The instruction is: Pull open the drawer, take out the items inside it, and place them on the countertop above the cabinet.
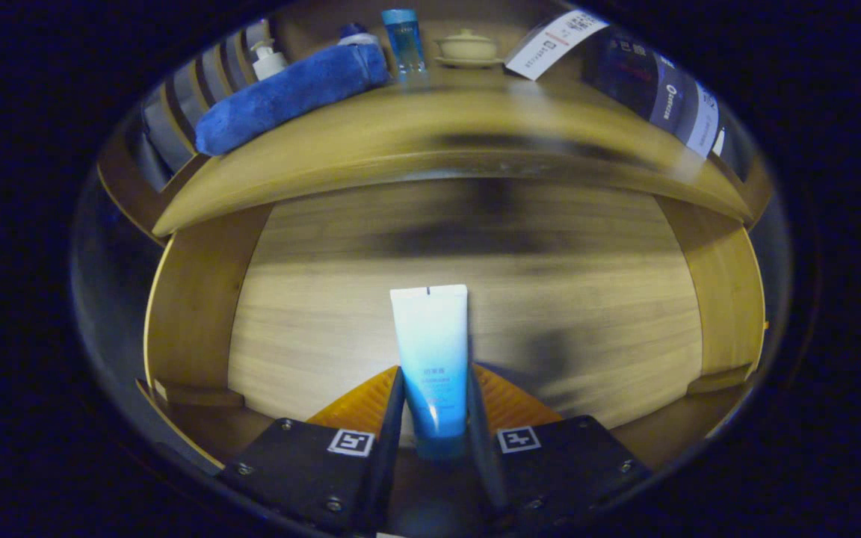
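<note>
The claw grips the white-to-blue plastic squeeze tube, both fingers pressing its lower body. The tube's long axis runs straight ahead along the fingers, crimped end forward, over the open wooden drawer. The wooden desk lies above and beyond, carrying a rolled blue towel, so the carry likely goes up and forward.

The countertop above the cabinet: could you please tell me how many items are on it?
5 visible on the countertop: rolled blue towel, pump bottle, blue bottle, lidded ceramic pot, white paper card. Others may hide behind the towel.
</note>
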A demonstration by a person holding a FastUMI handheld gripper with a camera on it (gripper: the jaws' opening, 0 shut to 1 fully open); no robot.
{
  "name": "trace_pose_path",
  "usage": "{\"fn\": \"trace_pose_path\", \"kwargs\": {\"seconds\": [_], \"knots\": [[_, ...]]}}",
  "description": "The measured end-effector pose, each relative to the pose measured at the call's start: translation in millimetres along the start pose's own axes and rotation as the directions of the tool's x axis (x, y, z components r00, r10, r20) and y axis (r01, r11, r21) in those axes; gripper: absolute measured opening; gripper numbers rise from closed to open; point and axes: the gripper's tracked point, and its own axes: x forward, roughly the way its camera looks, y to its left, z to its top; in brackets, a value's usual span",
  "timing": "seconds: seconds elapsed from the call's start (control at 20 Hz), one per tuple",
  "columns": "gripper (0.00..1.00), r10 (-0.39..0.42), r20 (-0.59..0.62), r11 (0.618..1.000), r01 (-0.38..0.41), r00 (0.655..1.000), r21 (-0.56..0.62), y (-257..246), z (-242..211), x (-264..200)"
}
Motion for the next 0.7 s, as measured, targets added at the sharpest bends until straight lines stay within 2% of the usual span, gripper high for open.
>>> {"fn": "trace_pose_path", "kwargs": {"seconds": [0.15,0.3,0.7], "knots": [[0.45,0.063,0.1,0.998,-0.065,0.993,0.011,10.7,12.6,-17.5],[0.45,0.105,0.216,0.994,-0.105,0.971,-0.013,12.6,26.9,-35.2],[0.45,0.168,0.486,0.985,-0.162,0.857,-0.055,21.0,73.0,-94.3]]}}
